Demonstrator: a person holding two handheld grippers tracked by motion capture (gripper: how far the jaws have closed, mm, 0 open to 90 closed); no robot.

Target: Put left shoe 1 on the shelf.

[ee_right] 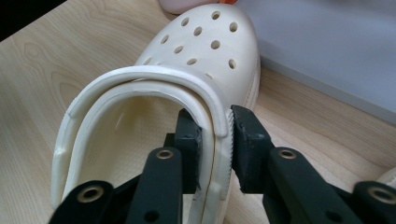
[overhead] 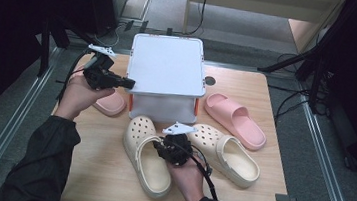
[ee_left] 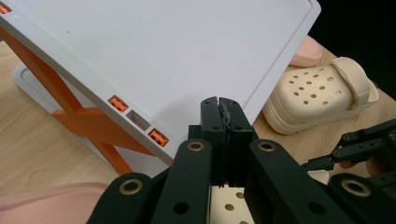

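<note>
**Right claw on the near clog's rim**

Near the worktop's [overhead: 108,173] front edge, your right claw [ee_right: 215,140] pinches the side wall and strap of the left clog [overhead: 146,158], toe pointing far toward the box [overhead: 167,65]. The right claw's view shows one pad inside, one outside; the high view hides that. Your left claw [ee_left: 226,122] hangs shut and empty by the box lid.

Cream clog [ee_right: 196,70], perforated toe, heel strap swung forward over the opening; sits sole-down on the wooden table, toe toward the white box. Its side wall and strap are pinched between black jaws. Second cream clog [overhead: 226,153] lies just beside it.
</note>
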